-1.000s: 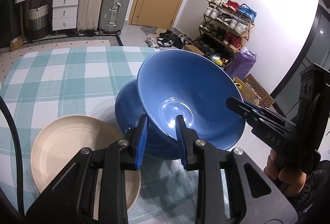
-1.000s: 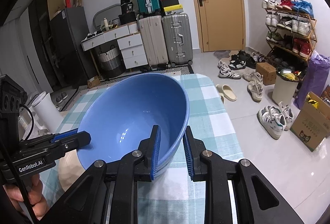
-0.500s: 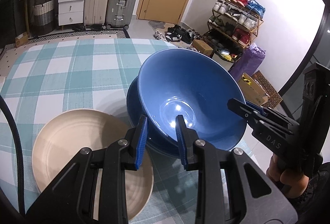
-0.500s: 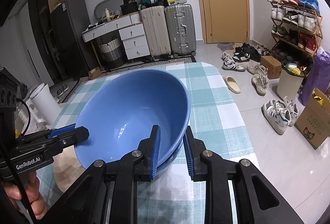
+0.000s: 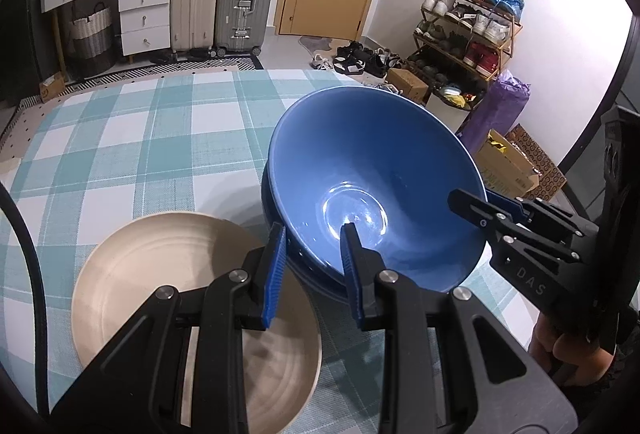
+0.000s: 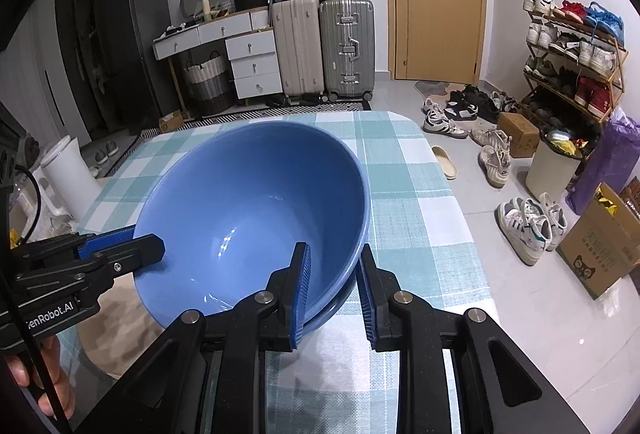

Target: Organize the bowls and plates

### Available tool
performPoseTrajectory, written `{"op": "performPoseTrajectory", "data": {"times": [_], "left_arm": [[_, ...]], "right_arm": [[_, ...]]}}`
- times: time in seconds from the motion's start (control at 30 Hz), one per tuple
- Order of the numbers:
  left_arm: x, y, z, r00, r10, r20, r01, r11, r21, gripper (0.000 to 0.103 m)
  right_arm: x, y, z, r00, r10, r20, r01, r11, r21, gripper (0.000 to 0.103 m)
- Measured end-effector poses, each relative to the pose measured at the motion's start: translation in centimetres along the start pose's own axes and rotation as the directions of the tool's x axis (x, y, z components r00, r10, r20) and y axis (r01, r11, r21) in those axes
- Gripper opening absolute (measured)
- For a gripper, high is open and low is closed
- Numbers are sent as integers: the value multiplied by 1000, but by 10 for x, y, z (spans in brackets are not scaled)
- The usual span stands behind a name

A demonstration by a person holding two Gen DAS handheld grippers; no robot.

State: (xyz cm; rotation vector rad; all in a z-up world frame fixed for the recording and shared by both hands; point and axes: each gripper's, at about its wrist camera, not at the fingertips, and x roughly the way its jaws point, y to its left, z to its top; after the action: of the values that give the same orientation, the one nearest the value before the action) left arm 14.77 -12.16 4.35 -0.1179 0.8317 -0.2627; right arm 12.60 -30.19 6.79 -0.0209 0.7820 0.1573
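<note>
**Blue bowl going into its twin, both grippers on the rim**

Checked teal-and-white cloth is covering the table (image 5: 168, 138), and behind it suitcases, a drawer unit, a wooden door and a shoe rack are lining the room.

Both tools are gripping one glossy deep blue bowl (image 5: 372, 170) by opposite sides of its rim. The left gripper (image 5: 312, 266) is clenching the near edge, one blue pad inside the bowl and one outside. The right gripper (image 6: 332, 282) is pinching the rim on the other side in the same way, and in the left wrist view its fingers are showing at the bowl's right edge. A hand (image 6: 44, 382) is wrapping the left tool's handle at the lower left of the right wrist view.

The held bowl is tilting, and a second blue bowl (image 5: 280, 250) is showing beneath it as a darker rim at the lower left. The upper bowl is nesting into it; whether it is fully seated is hard to tell, though the tilt suggests it is not quite level yet.

A round cream plate with faint rings (image 5: 168, 290) is lying flat on the cloth just beside the bowls, on their left.

By my reading, the bowl stacking is nearly finished: what remains is levelling the upper bowl, letting go with both tools, and then dealing with the plate. No other dishes are visible.
</note>
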Motion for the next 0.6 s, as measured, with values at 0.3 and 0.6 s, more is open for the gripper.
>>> {"op": "performPoseTrajectory", "data": {"times": [0.3,0.6], "left_arm": [[6,-4,-2,999,32,-2,-32,999,36,24],[7,-3,-3,998,49,-24,-48,998,45,24]], "right_arm": [[5,12,-3,999,-52,-11,52,998,-44,24],[8,17,-6,998,-63,-15,62,996,-62,26]]}}
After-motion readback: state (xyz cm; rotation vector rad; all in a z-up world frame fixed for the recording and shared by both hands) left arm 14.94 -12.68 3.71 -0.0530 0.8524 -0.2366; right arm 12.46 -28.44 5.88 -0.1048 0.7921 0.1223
